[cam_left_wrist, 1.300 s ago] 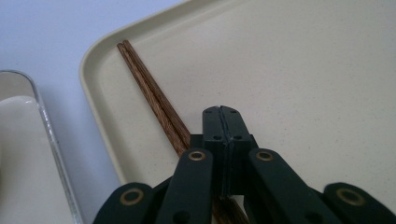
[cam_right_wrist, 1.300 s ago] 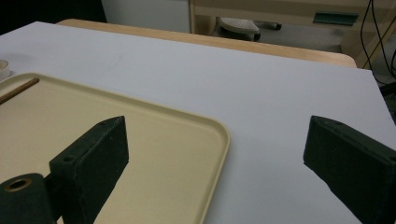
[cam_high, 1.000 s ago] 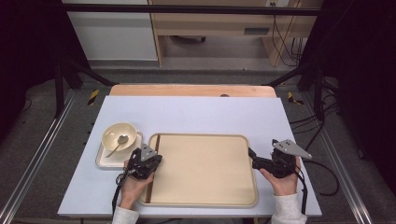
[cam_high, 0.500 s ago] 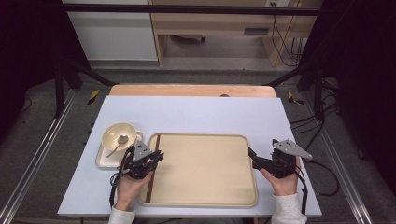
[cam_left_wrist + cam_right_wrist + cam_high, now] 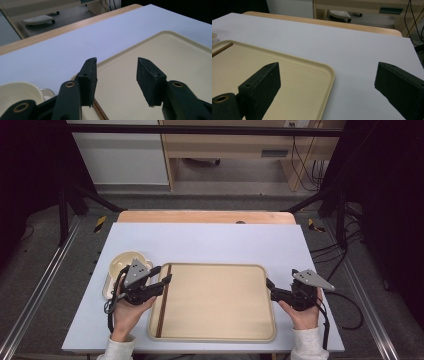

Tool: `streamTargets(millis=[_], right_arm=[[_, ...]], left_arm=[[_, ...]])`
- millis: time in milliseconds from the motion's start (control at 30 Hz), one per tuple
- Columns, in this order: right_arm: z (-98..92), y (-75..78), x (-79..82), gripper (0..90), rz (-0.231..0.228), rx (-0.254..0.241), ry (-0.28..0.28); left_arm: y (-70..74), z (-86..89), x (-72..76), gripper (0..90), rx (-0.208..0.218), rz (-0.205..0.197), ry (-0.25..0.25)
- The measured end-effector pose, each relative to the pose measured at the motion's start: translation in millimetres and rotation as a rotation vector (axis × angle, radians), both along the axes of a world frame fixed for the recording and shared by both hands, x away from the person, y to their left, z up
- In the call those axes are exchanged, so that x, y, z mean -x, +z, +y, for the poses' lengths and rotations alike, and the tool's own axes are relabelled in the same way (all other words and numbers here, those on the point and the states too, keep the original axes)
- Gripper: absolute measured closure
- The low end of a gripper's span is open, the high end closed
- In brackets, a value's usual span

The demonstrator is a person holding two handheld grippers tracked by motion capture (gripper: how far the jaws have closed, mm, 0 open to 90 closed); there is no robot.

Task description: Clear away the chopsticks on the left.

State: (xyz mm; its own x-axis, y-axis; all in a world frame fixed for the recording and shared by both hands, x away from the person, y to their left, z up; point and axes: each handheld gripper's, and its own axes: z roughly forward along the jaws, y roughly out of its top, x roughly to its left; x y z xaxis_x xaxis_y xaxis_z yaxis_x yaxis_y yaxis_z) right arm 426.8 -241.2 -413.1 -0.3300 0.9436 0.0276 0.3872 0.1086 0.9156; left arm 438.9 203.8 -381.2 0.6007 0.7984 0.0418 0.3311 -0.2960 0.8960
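A brown chopstick [image 5: 163, 300] lies along the left edge of a cream tray [image 5: 220, 336] on the desk [image 5: 210, 240] — the left gripper [image 5: 166, 274] hovers above it, its empty jaws having just been opening, the right gripper [image 5: 268, 285] open beside the tray's right rim — likely next, fetching another piece from the bowl [image 5: 120, 262]

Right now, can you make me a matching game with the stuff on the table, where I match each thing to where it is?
Things:
1. chopsticks
2. bowl
3. left gripper
4. right gripper

Places:
A. at the tray's right edge, jaws open
B. on the white plate, left of the tray
C. lying along the tray's left side
D. above the tray's left edge, jaws open and empty

Pairs: 1-C, 2-B, 3-D, 4-A
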Motion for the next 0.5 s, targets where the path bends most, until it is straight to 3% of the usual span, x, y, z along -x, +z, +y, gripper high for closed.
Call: streamTargets(millis=[233,400,500], right_arm=[[-0.4,0.6,0.3,7.0,-0.001,0.001,-0.001],[-0.6,0.4,0.2,6.9,0.001,-0.001,-0.004],[-0.4,-0.1,-0.4,6.9,0.002,0.000,-0.005]], left_arm=[[19.5,16.3,2.4,39.1,0.026,-0.057,0.006],[22.6,32.4,3.1,35.7,0.050,-0.057,0.028],[22.8,39.5,5.1,33.4,0.033,-0.065,0.032]])
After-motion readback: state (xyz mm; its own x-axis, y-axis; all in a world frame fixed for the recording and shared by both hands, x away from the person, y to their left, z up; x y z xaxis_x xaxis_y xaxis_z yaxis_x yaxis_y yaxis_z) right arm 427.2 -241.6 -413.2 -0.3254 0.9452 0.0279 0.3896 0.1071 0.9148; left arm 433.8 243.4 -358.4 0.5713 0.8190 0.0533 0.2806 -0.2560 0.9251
